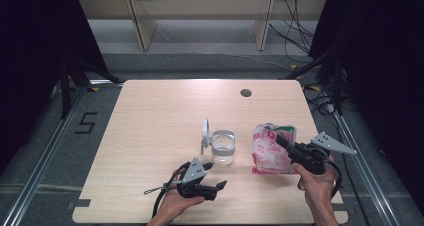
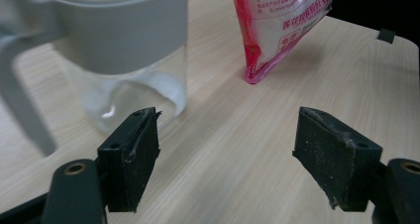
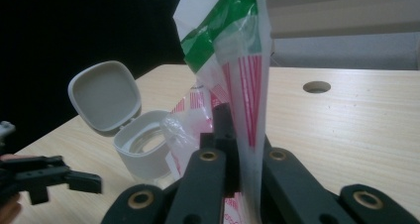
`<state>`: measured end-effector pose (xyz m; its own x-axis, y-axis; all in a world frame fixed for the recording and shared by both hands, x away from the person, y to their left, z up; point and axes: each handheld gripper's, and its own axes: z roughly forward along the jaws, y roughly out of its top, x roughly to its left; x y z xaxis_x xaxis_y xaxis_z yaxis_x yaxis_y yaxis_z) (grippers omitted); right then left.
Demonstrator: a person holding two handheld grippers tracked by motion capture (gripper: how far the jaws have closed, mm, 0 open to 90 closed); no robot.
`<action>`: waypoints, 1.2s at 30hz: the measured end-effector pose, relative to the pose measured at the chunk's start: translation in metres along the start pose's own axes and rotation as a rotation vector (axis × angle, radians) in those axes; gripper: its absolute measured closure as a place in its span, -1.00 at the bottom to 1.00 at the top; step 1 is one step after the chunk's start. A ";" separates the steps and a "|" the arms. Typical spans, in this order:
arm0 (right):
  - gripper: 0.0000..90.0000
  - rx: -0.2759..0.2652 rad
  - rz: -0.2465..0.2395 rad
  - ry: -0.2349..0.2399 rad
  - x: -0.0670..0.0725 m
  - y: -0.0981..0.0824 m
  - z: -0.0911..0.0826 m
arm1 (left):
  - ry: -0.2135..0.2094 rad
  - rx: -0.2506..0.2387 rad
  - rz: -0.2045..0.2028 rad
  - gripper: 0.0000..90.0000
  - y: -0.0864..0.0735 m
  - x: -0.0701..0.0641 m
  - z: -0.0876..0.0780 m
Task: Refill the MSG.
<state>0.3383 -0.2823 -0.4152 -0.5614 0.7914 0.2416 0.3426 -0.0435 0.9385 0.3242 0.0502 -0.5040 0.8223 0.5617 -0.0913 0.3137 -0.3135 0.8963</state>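
Gripping soft, crinkly pouch (image 3: 237, 85) by thin side edge, right gripper (image 3: 233, 149) jaws clenched on film; contents shift, film slippery. Left gripper (image 2: 228, 154) jaws released, glass jar (image 2: 124, 60) just beyond its left jaw, fragile, take at plastic collar.

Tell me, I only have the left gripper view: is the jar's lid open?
Observer: Yes, the lid stands flipped up on the jar.
Operator: Are the other tongs holding the pink bag?
Observer: Yes, the right tongs are shut on the bag, near its upper part.
Operator: Is the bag's top sealed?
Observer: Cannot tell; the green top edge stands upright above the jaws.
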 end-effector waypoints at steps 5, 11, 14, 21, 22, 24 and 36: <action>1.00 -0.008 -0.006 0.014 0.007 0.005 0.000 | -0.015 0.021 0.020 -0.45 0.007 -0.015 0.030; 1.00 -0.026 -0.019 0.025 0.010 0.016 -0.004 | 0.011 0.022 0.089 -0.45 0.025 -0.037 0.072; 1.00 -0.043 -0.018 0.022 0.011 0.022 -0.007 | 0.048 0.015 0.109 -0.45 0.031 -0.043 0.086; 1.00 -0.037 -0.060 0.033 0.017 0.037 -0.011 | 0.106 -0.022 0.088 -0.39 0.043 -0.054 0.106; 1.00 -0.033 -0.037 0.032 0.019 0.038 -0.011 | 0.122 -0.028 0.097 -0.36 0.044 -0.056 0.107; 1.00 -0.053 -0.042 0.048 0.018 0.041 -0.009 | 0.116 -0.036 0.088 -0.29 0.045 -0.058 0.111; 1.00 -0.017 -0.079 0.058 0.031 0.065 0.010 | 0.151 -0.200 -0.058 0.42 0.051 -0.062 0.118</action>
<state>0.3509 -0.2549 -0.3488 -0.6290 0.7563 0.1799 0.2827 0.0070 0.9592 0.3451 -0.0912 -0.5039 0.7207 0.6870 -0.0931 0.2464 -0.1283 0.9606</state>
